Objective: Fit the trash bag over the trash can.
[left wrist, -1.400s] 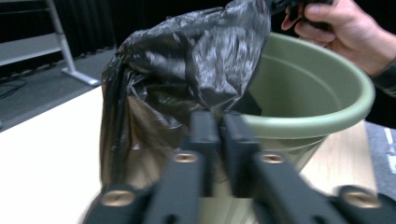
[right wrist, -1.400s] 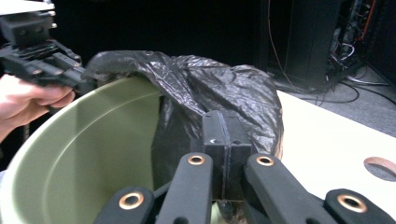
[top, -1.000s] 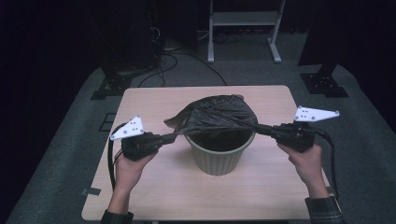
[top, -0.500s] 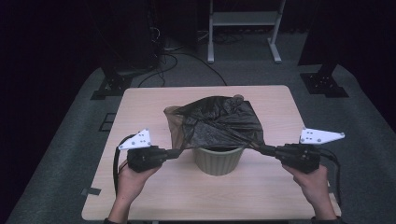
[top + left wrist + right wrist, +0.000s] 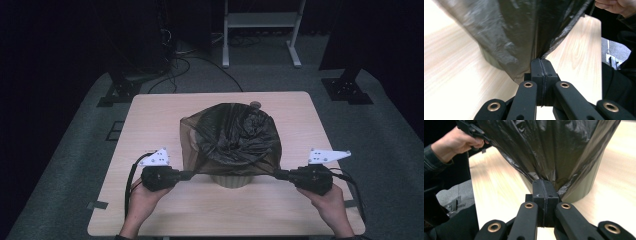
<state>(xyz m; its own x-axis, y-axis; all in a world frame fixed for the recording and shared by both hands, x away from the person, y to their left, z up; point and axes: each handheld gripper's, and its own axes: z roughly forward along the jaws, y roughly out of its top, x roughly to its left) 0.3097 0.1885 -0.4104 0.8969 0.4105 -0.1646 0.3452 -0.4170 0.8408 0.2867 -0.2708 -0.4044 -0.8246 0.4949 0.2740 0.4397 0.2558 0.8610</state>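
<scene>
A dark room with a grey carpeted floor [image 5: 75, 150] surrounds a light wooden table [image 5: 150, 120]. At its middle a ribbed green bin [image 5: 231, 180] stands upright, draped by a black bin bag [image 5: 235, 135] stretched left to right. The left gripper [image 5: 189, 175] and right gripper [image 5: 276, 174] are each clamped on the bag's edge.

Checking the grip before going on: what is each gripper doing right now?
Left gripper: shut on the bag.
Right gripper: shut on the bag too.
</scene>
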